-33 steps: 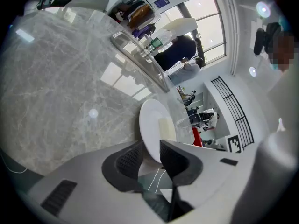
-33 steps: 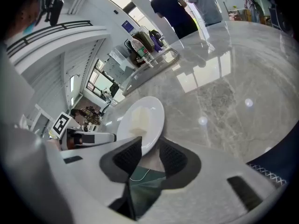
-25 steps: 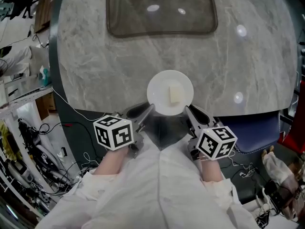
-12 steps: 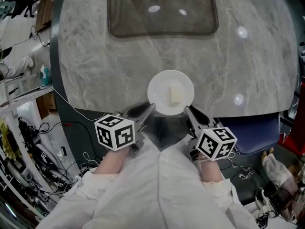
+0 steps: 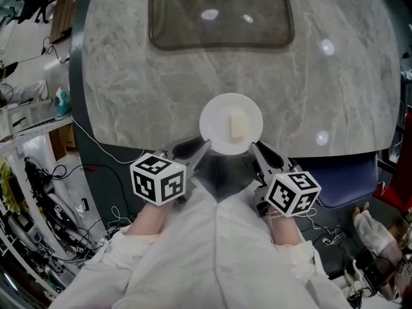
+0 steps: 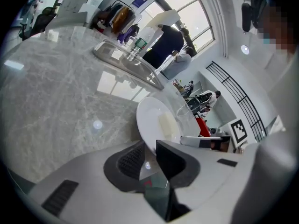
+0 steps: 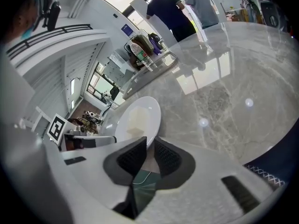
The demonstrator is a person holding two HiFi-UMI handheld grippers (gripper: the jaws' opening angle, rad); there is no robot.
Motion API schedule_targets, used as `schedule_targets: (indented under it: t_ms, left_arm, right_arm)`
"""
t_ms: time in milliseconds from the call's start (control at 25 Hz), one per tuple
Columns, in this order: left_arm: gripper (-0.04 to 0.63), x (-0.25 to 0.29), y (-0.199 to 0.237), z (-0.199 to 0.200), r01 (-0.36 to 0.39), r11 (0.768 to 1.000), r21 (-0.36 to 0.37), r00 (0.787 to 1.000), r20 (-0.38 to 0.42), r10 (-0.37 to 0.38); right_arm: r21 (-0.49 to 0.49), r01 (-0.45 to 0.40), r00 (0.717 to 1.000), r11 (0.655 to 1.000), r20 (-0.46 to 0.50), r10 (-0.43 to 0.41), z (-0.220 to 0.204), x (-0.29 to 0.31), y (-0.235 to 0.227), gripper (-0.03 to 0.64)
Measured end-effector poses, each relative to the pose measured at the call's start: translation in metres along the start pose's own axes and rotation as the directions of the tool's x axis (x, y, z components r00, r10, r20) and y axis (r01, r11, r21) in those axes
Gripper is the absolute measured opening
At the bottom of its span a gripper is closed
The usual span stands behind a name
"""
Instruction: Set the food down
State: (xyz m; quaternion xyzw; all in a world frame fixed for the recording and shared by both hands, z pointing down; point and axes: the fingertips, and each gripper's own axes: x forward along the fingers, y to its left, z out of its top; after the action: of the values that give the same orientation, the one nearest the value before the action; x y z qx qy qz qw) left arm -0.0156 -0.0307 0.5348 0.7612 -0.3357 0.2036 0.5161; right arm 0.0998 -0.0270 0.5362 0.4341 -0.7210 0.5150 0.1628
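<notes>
Left tool (image 5: 197, 151) and right tool (image 5: 259, 153) each narrowly parted, clamped on near rim of plate (image 5: 215, 116), one per side. Plate dead ahead, frame centre, over near edge of bench (image 5: 161, 82). Pale food block (image 5: 237, 125) on it, long axis pointing away. Both tools equally near.
</notes>
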Motion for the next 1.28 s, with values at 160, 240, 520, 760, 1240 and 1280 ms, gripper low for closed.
schedule_targets:
  t_ms: [160, 240, 520, 760, 1240, 1280]
  left_arm:
    - [0.067, -0.005, -0.009, 0.010, -0.001, 1.000, 0.026, 1.000, 0.026, 0.001]
    - [0.067, -0.007, -0.014, 0.016, 0.003, 0.999, 0.045, 0.999, 0.039, -0.005]
    - [0.066, -0.017, -0.030, 0.035, -0.002, 0.995, 0.100, 0.996, 0.088, -0.007]
    - [0.066, -0.019, -0.045, 0.046, -0.011, 0.992, 0.124, 0.991, 0.135, -0.005]
    - [0.066, -0.017, -0.062, 0.049, -0.031, 0.992, 0.119, 0.979, 0.202, 0.007]
    - [0.066, -0.017, -0.063, 0.050, -0.033, 0.992, 0.120, 0.979, 0.204, 0.007]
  right_arm:
    - [-0.025, -0.011, 1.000, 1.000, 0.019, 0.011, 0.011, -0.008, 0.005, 0.044]
    - [-0.039, -0.019, 0.999, 0.999, 0.028, 0.020, 0.018, -0.010, 0.007, 0.043]
    - [-0.102, -0.039, 0.998, 0.994, 0.046, 0.043, 0.037, -0.025, 0.017, 0.038]
    - [-0.143, -0.049, 0.996, 0.988, 0.073, 0.060, 0.053, -0.037, 0.018, 0.035]
    - [-0.204, -0.075, 0.991, 0.976, 0.095, 0.096, 0.068, -0.053, 0.015, 0.032]
    - [-0.204, -0.076, 0.991, 0.976, 0.095, 0.097, 0.068, -0.053, 0.015, 0.032]
